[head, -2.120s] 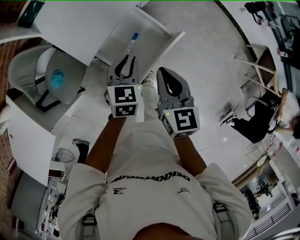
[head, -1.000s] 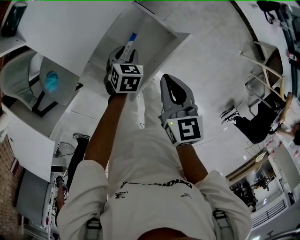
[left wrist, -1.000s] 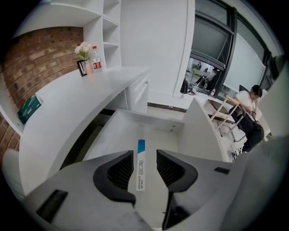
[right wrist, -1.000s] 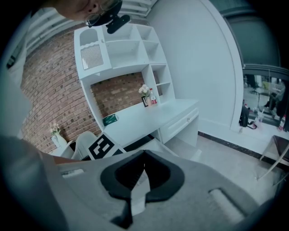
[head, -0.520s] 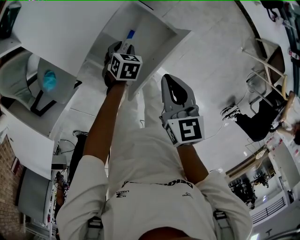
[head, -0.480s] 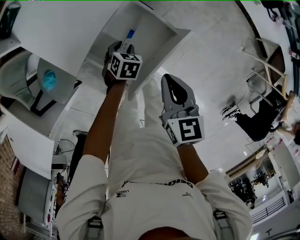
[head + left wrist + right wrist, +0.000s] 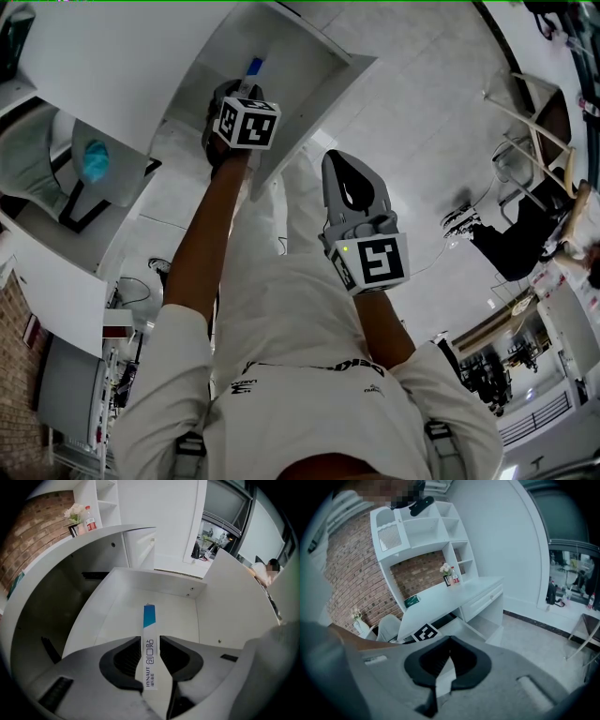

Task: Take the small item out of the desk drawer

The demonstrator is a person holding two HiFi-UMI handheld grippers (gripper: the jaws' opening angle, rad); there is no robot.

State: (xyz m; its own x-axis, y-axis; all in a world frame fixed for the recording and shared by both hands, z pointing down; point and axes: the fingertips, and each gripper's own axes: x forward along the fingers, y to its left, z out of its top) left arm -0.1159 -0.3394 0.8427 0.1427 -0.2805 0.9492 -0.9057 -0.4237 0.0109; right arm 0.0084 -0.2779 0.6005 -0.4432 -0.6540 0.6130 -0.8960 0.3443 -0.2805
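Left gripper [image 7: 150, 644] reaches into open white desk drawer [image 7: 168, 587] — jaws closing from either side on thin white strip with blue tip [image 7: 149, 620], pads not clearly pressing it. Strip lies flat on drawer floor, long axis pointing toward back wall, blue end farthest from gripper. Right gripper [image 7: 449, 640] held apart over pale floor [image 7: 422, 141] beside drawer — jaw tips together, nothing between them.
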